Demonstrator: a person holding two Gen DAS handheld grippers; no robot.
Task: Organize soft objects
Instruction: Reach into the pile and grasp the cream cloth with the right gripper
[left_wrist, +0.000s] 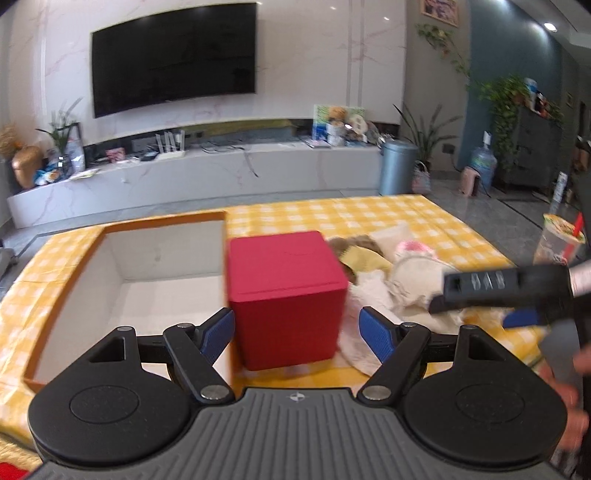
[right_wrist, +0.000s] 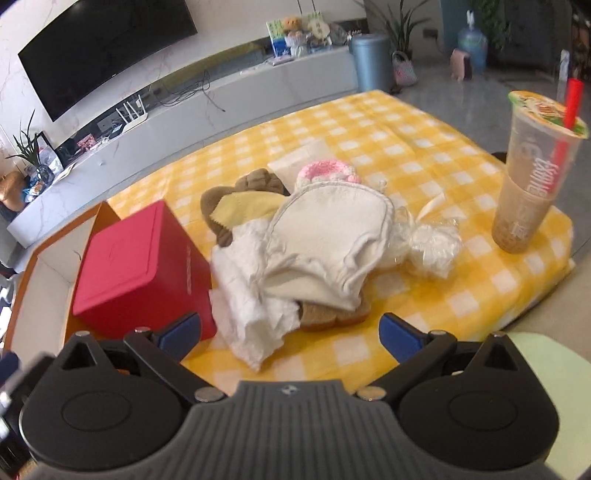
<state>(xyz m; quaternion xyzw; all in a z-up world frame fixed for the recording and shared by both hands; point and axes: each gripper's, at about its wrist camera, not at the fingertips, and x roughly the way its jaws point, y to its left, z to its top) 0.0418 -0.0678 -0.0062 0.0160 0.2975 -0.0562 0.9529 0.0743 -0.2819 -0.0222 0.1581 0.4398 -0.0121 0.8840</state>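
Observation:
A pile of soft things lies on the yellow checked cloth (right_wrist: 406, 147): a cream fabric piece (right_wrist: 328, 236) on top, white crumpled cloth (right_wrist: 243, 295), a brown plush (right_wrist: 255, 184) with a yellow cloth (right_wrist: 247, 210), a pink-and-white knit item (right_wrist: 328, 171) and a clear plastic bag (right_wrist: 432, 243). The pile also shows in the left wrist view (left_wrist: 402, 280). A red box (left_wrist: 286, 295) stands between my left gripper's (left_wrist: 297, 332) open fingers, beside an open cardboard box (left_wrist: 122, 280). My right gripper (right_wrist: 290, 336) is open and empty just before the pile; it shows in the left wrist view (left_wrist: 509, 291).
A bubble tea cup with a red straw (right_wrist: 532, 177) stands at the cloth's right edge. The red box (right_wrist: 144, 266) touches the pile's left side. Beyond the table are a TV console (left_wrist: 221, 173), a grey bin (left_wrist: 397, 166) and a water jug (left_wrist: 484, 166).

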